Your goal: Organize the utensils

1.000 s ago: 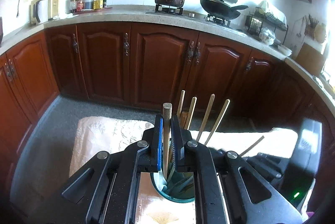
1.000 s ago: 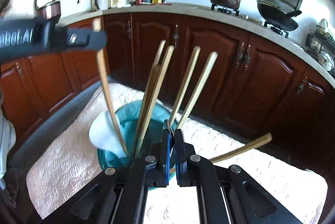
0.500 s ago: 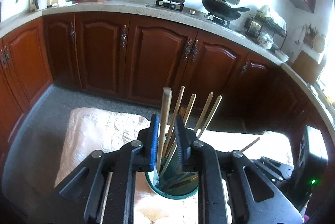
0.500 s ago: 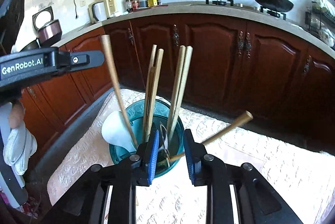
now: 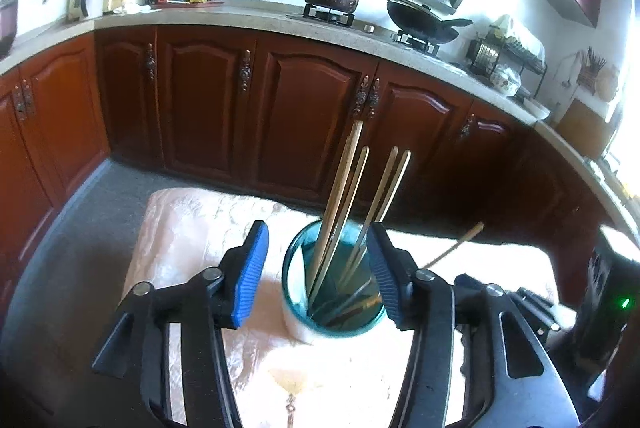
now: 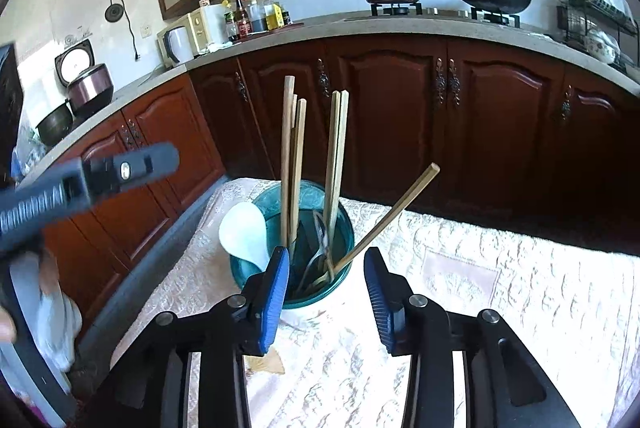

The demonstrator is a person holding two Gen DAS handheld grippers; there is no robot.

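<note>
Both tools have let go within the last second: the left tool [image 5: 318, 270] and the right tool [image 6: 326, 286] now stand released and empty, one each side of the teal holder [image 6: 294, 248] on the table [image 6: 500, 292]. The wooden-handled white spoon [image 6: 244, 234] and chopsticks [image 6: 336, 152] now stand inside it, so these utensils look stowed.

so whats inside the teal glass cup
The teal glass cup holds upright wooden chopsticks, one slanted wooden chopstick, a white plastic spoon and metal utensils. Their lower ends are hidden.
</note>
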